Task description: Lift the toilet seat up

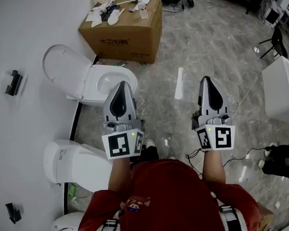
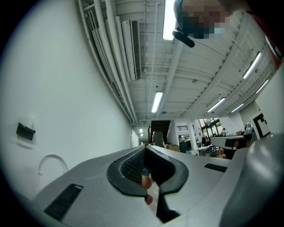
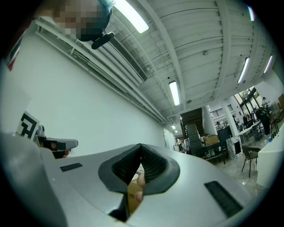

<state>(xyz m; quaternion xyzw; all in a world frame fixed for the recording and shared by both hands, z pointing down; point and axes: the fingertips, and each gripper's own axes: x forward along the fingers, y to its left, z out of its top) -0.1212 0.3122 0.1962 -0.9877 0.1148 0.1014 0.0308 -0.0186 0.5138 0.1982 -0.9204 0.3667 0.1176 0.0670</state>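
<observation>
Left gripper (image 1: 122, 84) and right gripper (image 1: 206, 78) closed, empty — toilet seat (image 1: 112, 71) flat, long axis running out from wall (image 1: 9, 38).

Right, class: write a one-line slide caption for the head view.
Left hand-held gripper and right hand-held gripper, both shut, held out over the floor, with a toilet and box ahead.

Open floor (image 1: 204, 48) ahead — a cardboard box (image 1: 123, 32) stands just beside the toilet (image 1: 94, 79).

Marble flr (image 1: 214, 47), wht wall (image 1: 13, 28), strip lights (image 2: 156, 101)
</observation>
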